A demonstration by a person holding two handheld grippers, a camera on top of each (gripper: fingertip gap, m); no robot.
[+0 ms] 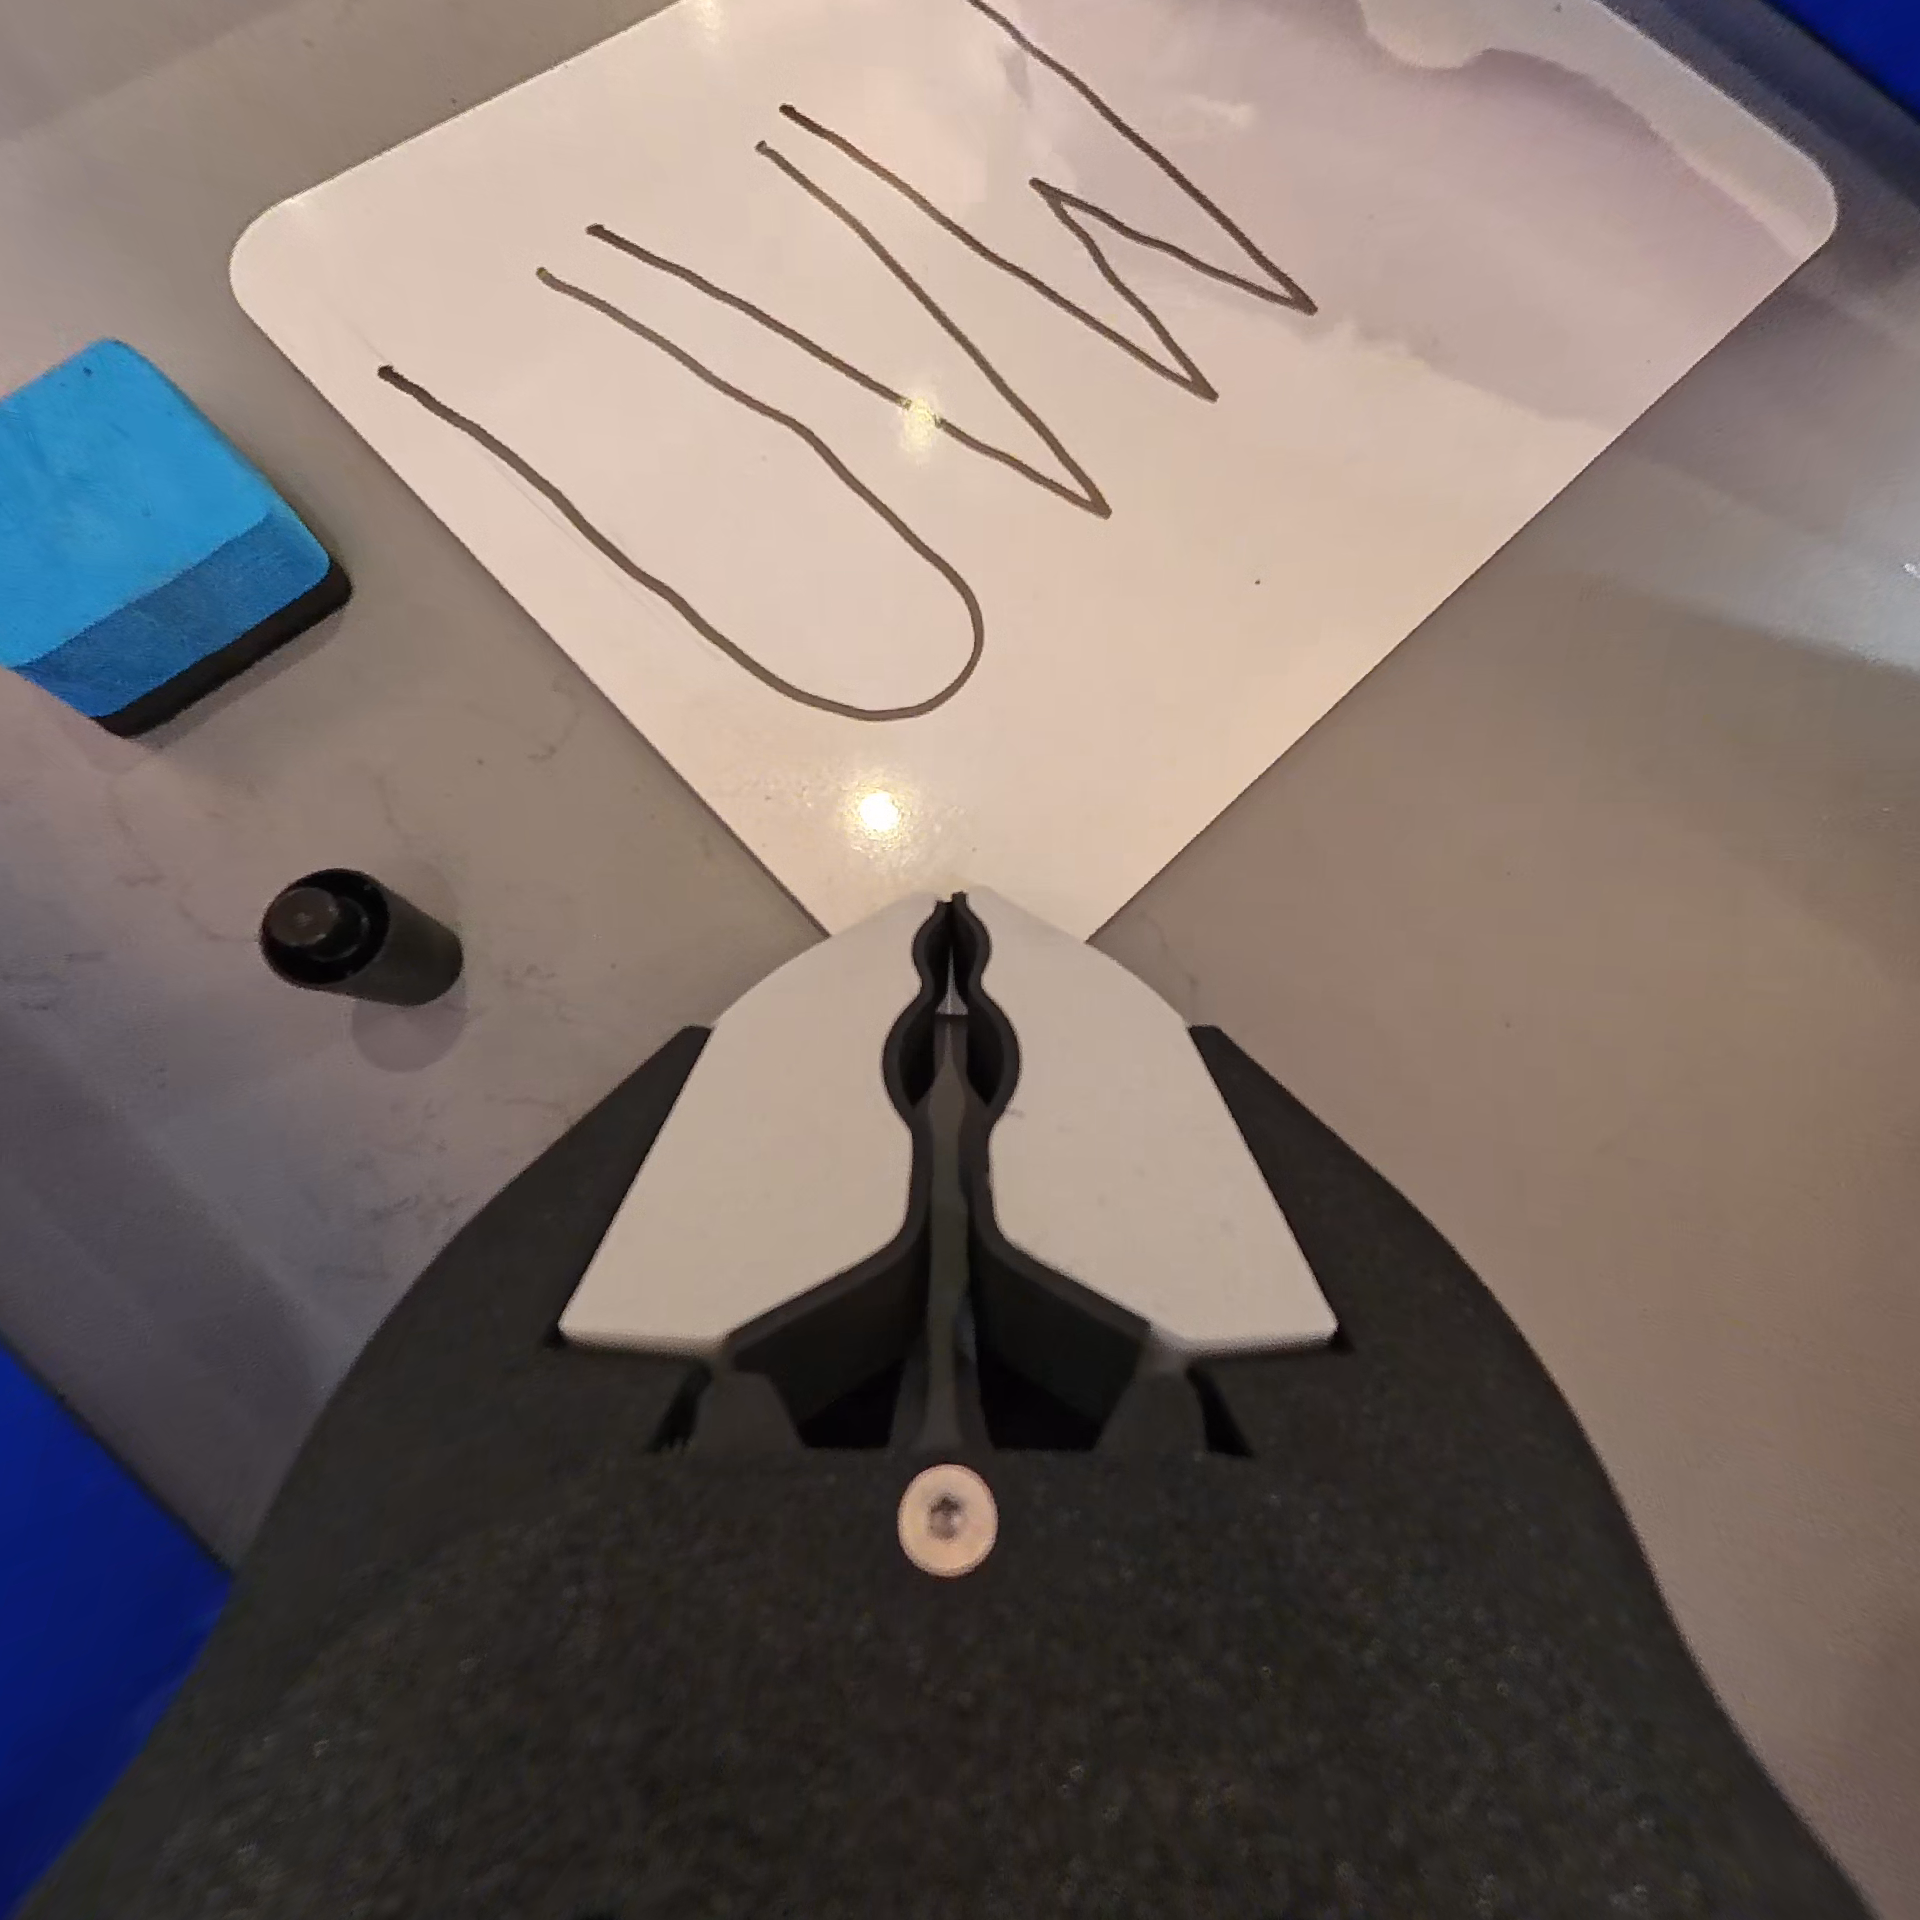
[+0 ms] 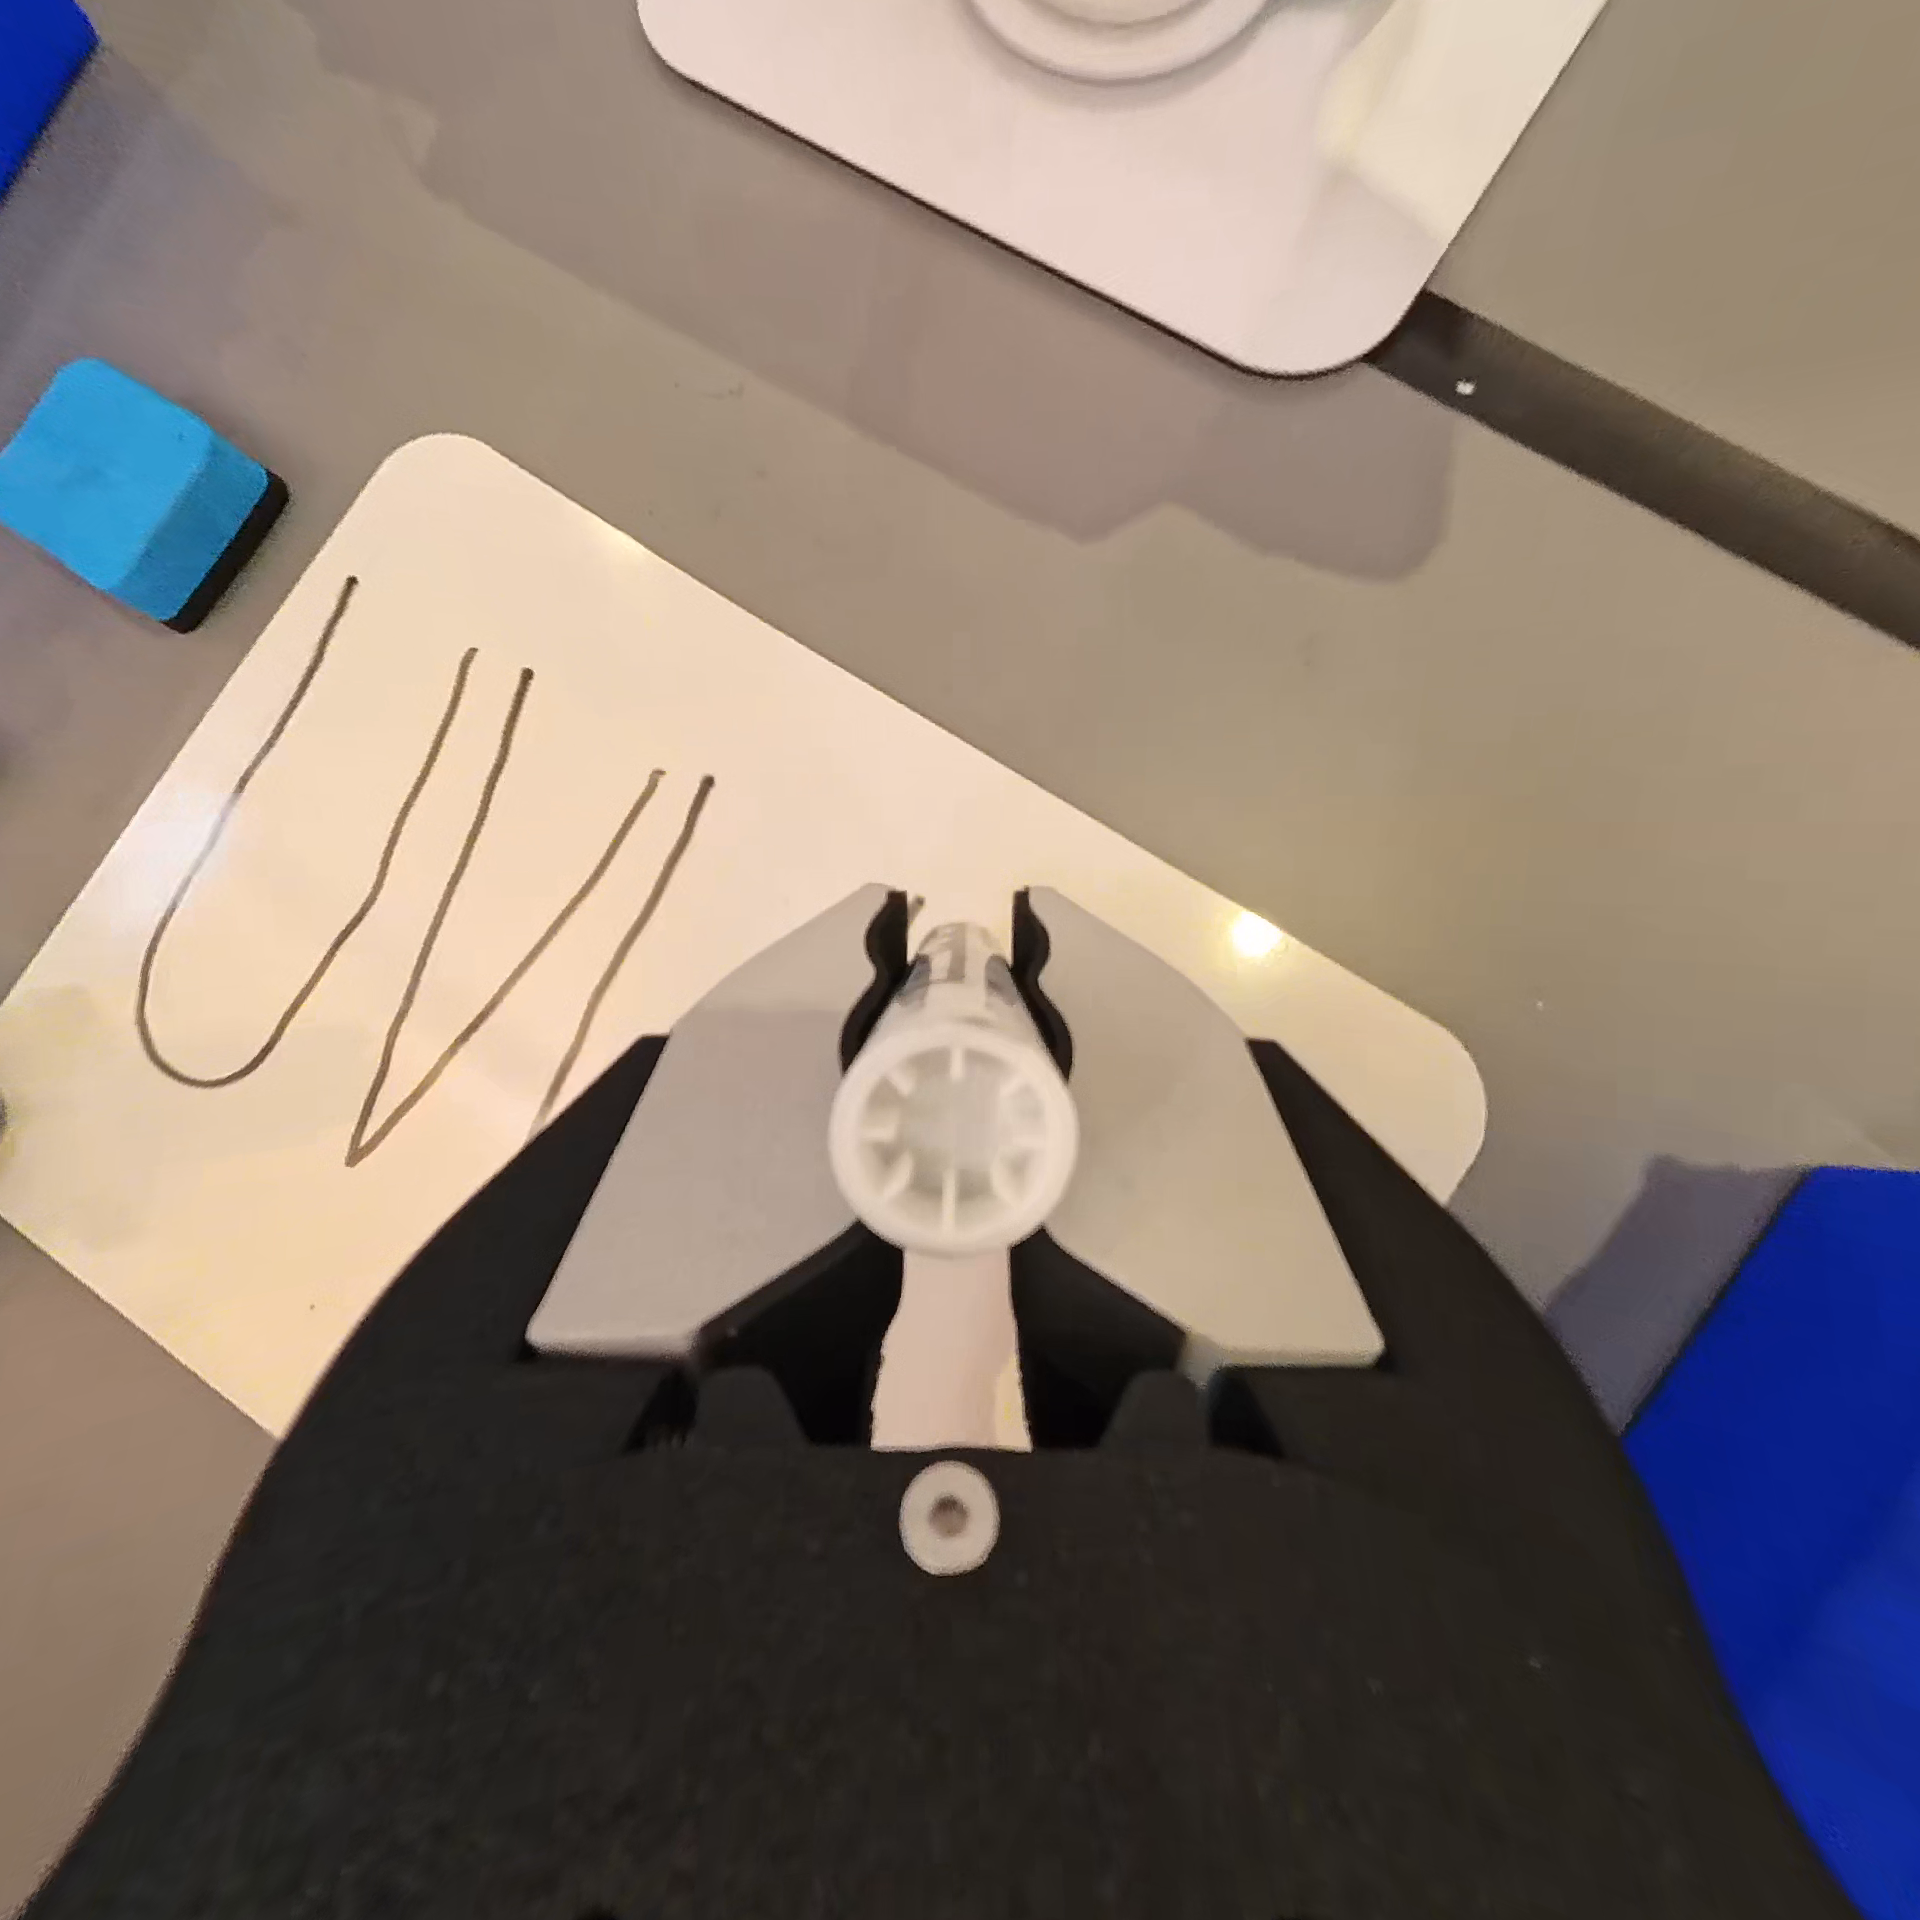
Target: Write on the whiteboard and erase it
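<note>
**Writing done or nearly so; erasing not started**

We are holding the marker [image 2: 954,1101] in the right gripper [image 2: 956,914], jaws parted only by the barrel's width and clamped on it, butt end facing the camera. Its tip is hidden below the jaws, so we cannot tell whether it is touching the whiteboard [image 2: 1039,831]. Dark pen strokes [image 1: 831,436] are lying ahead and left of the right jaws. We are keeping the left gripper [image 1: 954,914] fully closed and empty, tips over the board's near corner. The blue eraser [image 1: 135,530] is sitting untouched on the table [image 1: 1558,831], far left of the left jaws; the black cap [image 1: 353,940] is lying just left of them. Erasing is remaining. The marker bears print, too blurred to read.
</note>
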